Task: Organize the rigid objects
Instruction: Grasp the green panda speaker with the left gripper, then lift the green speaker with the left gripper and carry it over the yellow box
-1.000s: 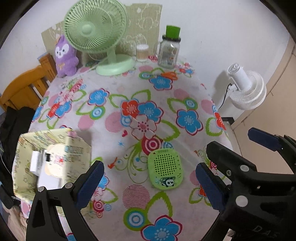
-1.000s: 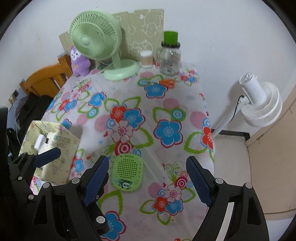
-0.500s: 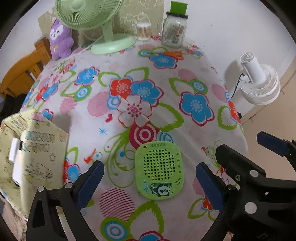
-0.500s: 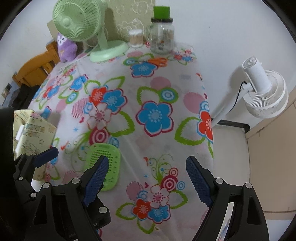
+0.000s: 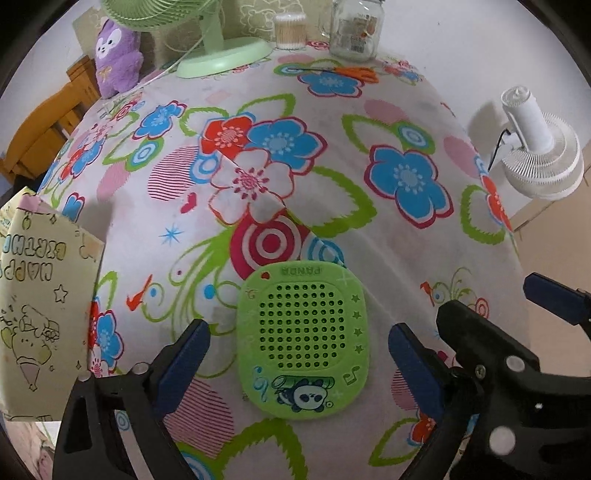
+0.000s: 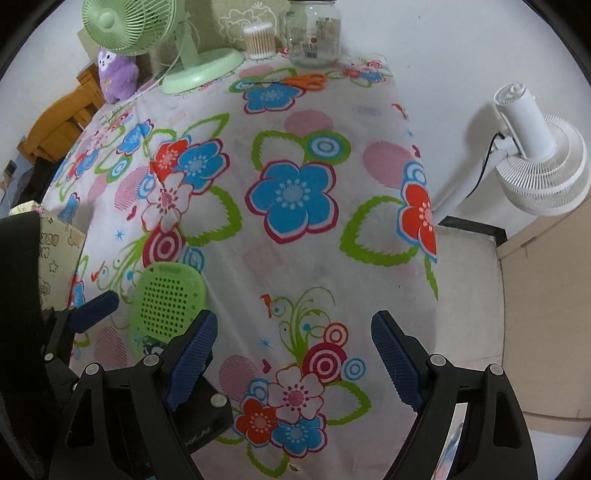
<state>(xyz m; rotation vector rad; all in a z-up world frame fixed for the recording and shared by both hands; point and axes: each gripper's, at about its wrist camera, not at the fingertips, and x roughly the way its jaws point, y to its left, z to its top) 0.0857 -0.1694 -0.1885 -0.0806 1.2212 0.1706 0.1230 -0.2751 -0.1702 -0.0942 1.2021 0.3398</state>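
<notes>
A table under a flowered cloth [image 5: 402, 122] fills most of what I can see. Off its right side, at about two o'clock, a white floor fan [image 6: 535, 162] stands by the wall. At the far edge, near twelve o'clock, a green desk fan [image 6: 177, 48] sits on its round base, with a purple plush toy [image 5: 116, 55] at eleven o'clock beside it, a glass jar [image 6: 314, 33] just to the right, and a small tub of cotton swabs [image 6: 260, 40] between fan and jar. Orange scissors [image 6: 306, 81] lie on the cloth just in front of the jar. At nine o'clock a pale yellow paper box [image 5: 40, 314] with cartoon drawings stands at the table's left edge.

The left gripper [image 5: 299, 354] points steeply down with the flat green panda-printed perforated case [image 5: 304, 339] between its blue pads; the jaws are closing, yet both pads are clear of the case's sides, which lies flat on the cloth at six o'clock. The right gripper [image 6: 293, 358] hangs just to its right, jaws spread wide over bare cloth, nothing between them.
</notes>
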